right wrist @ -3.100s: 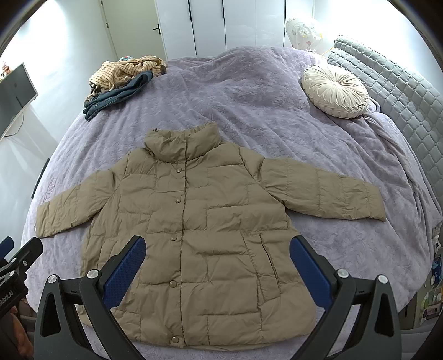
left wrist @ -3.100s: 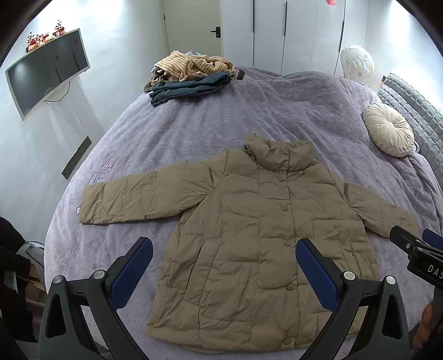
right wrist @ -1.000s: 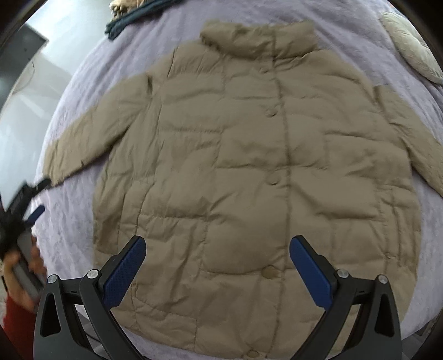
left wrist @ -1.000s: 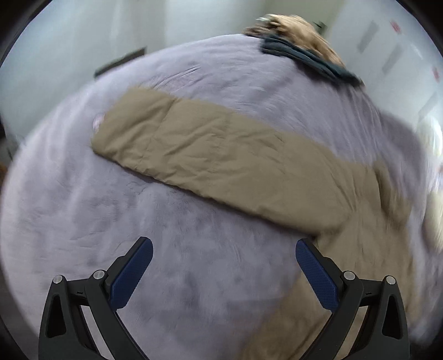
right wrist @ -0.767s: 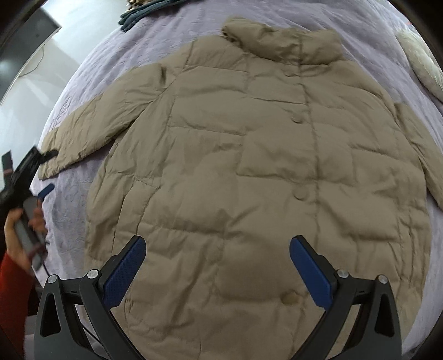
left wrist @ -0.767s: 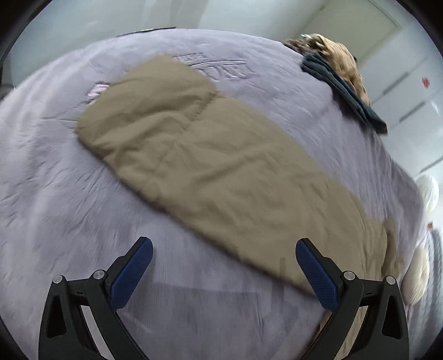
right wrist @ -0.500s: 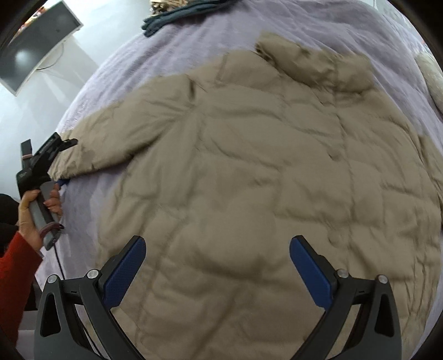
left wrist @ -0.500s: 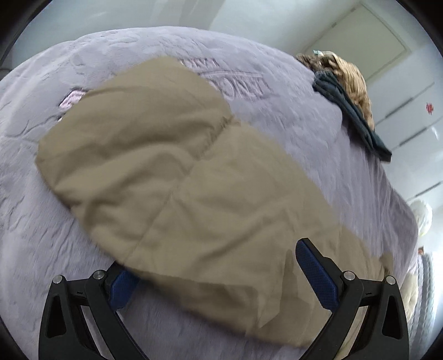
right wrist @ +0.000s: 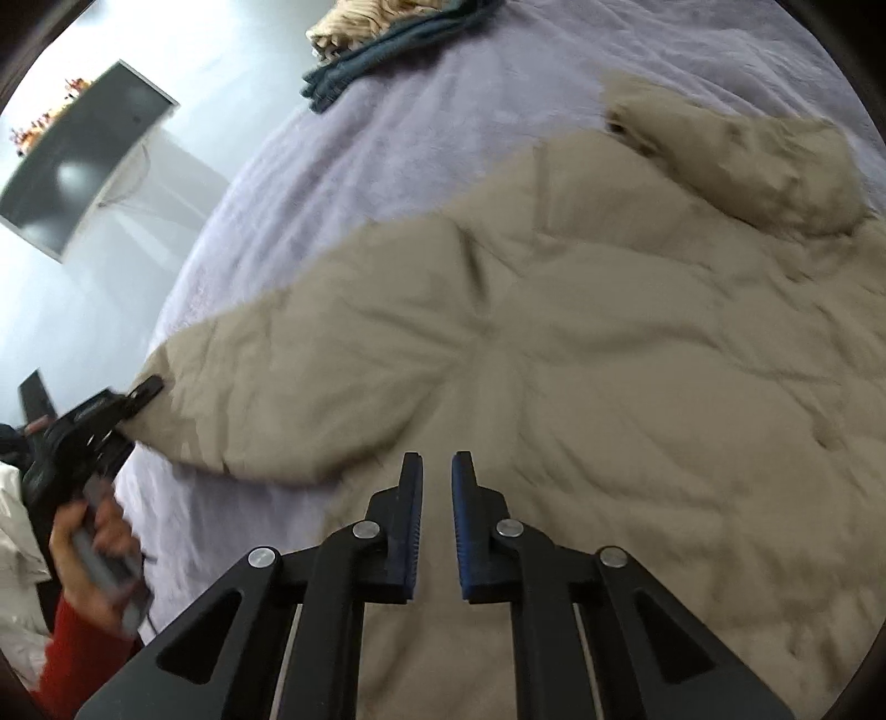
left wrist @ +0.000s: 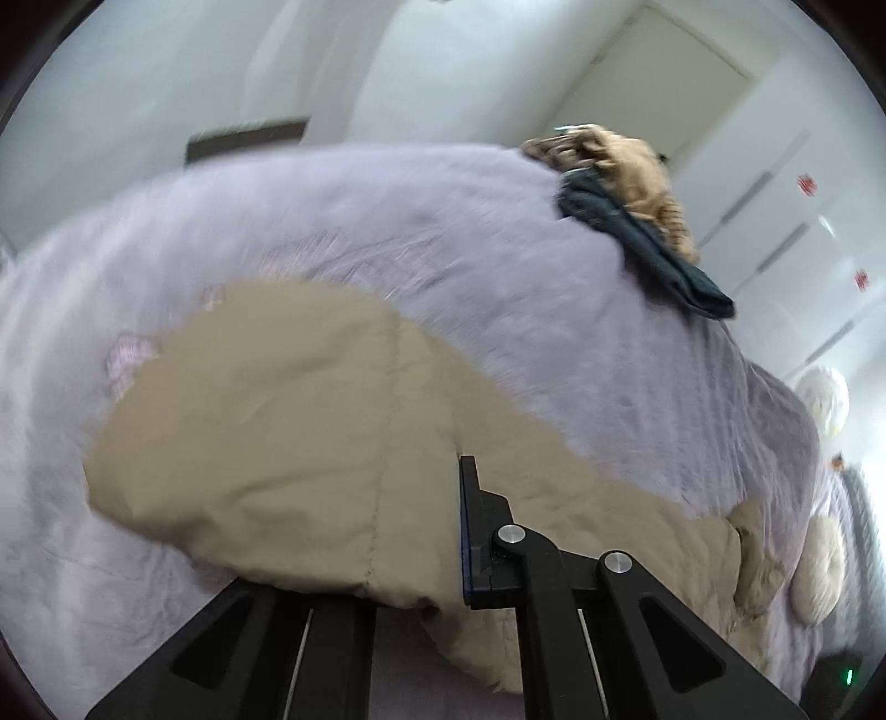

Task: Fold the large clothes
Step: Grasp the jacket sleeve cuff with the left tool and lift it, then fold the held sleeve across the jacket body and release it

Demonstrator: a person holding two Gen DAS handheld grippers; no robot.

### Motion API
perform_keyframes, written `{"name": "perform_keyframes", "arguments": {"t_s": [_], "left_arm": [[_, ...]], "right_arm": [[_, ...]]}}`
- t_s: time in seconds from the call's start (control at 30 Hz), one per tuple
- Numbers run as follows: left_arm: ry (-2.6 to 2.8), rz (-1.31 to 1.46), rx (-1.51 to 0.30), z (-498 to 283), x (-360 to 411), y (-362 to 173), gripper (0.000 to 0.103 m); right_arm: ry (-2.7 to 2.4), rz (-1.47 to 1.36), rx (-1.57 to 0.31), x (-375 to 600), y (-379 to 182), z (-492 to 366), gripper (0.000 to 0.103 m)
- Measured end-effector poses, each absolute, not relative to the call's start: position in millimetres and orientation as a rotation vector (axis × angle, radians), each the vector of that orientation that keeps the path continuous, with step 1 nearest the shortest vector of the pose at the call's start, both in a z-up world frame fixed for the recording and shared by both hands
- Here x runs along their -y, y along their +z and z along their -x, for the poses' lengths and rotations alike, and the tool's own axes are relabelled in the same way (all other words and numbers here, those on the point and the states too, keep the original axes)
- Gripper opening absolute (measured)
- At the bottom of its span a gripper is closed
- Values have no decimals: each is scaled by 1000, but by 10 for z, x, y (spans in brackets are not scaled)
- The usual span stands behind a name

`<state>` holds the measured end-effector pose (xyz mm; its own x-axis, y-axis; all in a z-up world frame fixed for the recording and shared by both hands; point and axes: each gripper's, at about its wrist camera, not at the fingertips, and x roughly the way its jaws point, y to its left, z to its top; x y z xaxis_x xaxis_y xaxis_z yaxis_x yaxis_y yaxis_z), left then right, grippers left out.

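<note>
A tan puffer jacket (right wrist: pixel 609 343) lies spread, front up, on a lilac bed. Its left sleeve (left wrist: pixel 288 454) fills the left wrist view. My left gripper (left wrist: pixel 426 526) is shut on the cuff end of that sleeve; the cloth covers one finger. It also shows in the right wrist view (right wrist: pixel 133 399) at the sleeve's tip, held by a hand in a red sleeve. My right gripper (right wrist: pixel 437 476) is over the jacket near the left armpit, jaws nearly together with a narrow gap; whether cloth sits between them is unclear.
A pile of striped tan and dark blue clothes (left wrist: pixel 637 205) lies at the bed's far corner, also in the right wrist view (right wrist: pixel 382 27). A round cream cushion (left wrist: pixel 819 565) lies at the right. A wall TV (right wrist: pixel 83 166) hangs left of the bed.
My left gripper has come down onto the sleeve cuff and closed on it. My right gripper has moved toward the left armpit of the jacket and closed from wide open to a narrow gap.
</note>
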<state>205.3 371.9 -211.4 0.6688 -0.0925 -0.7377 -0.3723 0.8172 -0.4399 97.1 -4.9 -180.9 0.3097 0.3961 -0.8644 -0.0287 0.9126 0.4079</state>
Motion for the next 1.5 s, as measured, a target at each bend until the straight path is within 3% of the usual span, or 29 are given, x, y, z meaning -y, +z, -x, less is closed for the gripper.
{"name": "perform_keyframes", "arguments": {"t_s": [0.37,0.67,0.8,1.07,1.23,1.5], "left_arm": [[-105,358,-716,-2048,-2764,-1029,9],[-434,226,-733,-2104,-1197,-717,9],[-550,126,-781,-2047,-341,-867,9],[-583,-245,-964,-1853,1067,-1850,9],[-551,-422,-1028,-1651,1276,-2304,10],[-527,-427,-1004,-1503,1297,-2156,10]], "right_arm": [[328,-507,-1316,-337,-2482,-1354,11],[271,-607,-1269,504,-1964,-892,11],[94,-584,-1200,1243,-1705,-482,11],[-130,-581,-1178,2237,-1608,131,11],[-141,-621,-1194,2481,-1682,341,11],[-135,-643,-1210,2614,-1706,379,12]]}}
